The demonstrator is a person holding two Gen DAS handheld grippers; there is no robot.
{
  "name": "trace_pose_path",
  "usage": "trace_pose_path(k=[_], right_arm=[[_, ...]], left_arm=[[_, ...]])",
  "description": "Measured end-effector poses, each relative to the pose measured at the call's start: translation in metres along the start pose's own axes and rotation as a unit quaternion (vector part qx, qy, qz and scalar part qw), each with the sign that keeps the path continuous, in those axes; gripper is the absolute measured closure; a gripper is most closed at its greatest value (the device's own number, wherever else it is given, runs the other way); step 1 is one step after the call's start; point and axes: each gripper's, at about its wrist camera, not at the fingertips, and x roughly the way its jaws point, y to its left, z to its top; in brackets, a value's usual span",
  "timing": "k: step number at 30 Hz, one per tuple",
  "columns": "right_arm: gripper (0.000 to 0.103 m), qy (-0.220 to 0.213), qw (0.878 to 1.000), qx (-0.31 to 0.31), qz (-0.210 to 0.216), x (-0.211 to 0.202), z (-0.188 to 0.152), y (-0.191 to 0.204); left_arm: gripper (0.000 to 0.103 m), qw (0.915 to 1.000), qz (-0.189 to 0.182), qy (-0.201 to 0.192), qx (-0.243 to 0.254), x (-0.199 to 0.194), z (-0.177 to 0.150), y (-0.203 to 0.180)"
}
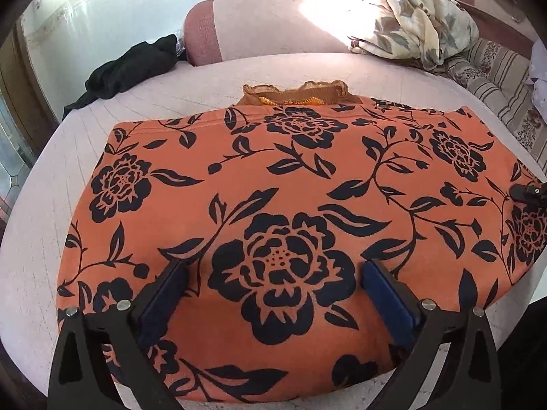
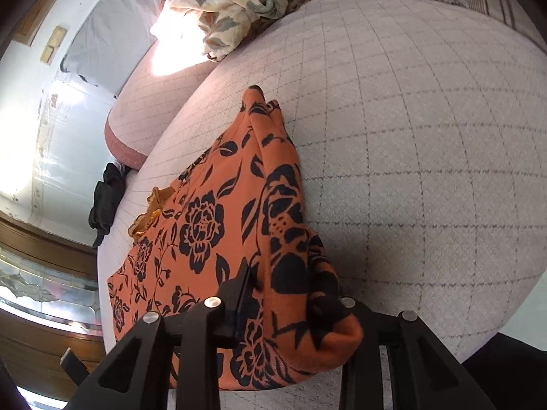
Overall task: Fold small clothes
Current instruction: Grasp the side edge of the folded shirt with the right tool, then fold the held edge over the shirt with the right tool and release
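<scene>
One orange floral garment [image 1: 273, 205], one black garment [image 1: 130, 68], one floral blanket [image 1: 417, 27].

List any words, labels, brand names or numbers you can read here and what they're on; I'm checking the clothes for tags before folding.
None: no readable text in either view.
Orange garment: only a black flower print, no tag or label showing.
Black cloth and floral fabric: no writing visible.
Framed items on the wall: too small and blurred to tell whether they carry text.
</scene>
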Motion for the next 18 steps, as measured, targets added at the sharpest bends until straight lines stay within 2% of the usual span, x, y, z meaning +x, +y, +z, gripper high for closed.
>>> trace_pose_path(k=[3, 6, 9, 11, 14, 16, 18], right_arm=[[0.074, -0.016, 0.999, -0.029, -0.011, -0.009, 0.000, 0.016], [0.078, -0.040, 0.996, -0.075, -0.012, -0.026, -0.001, 0.043], [0.091, -0.080, 0.988, -0.133, 0.004, -0.050, -0.007, 0.086], [0.092, -0.100, 0.977, -0.188, 0.013, -0.063, -0.017, 0.128], [0.092, -0.113, 0.955, -0.272, 0.031, -0.068, -0.044, 0.196], [0.092, -0.105, 0.941, -0.320, 0.045, -0.057, -0.069, 0.236], [0.092, -0.084, 0.927, -0.362, 0.053, -0.035, -0.098, 0.271]], left_arm=[[0.002, 0.9996, -0.014, -0.003, -0.024, -0.005, -0.001, 0.013], [0.002, 0.9962, -0.025, -0.041, -0.073, -0.031, 0.001, 0.040], [0.002, 0.9882, -0.016, -0.088, -0.125, -0.072, -0.002, 0.086], [0.002, 0.9796, 0.000, -0.118, -0.162, -0.096, -0.009, 0.122], [0.002, 0.9654, 0.036, -0.143, -0.215, -0.104, -0.024, 0.168], [0.002, 0.9555, 0.060, -0.140, -0.253, -0.102, -0.041, 0.199], [0.002, 0.9461, 0.070, -0.120, -0.293, -0.093, -0.060, 0.225]])
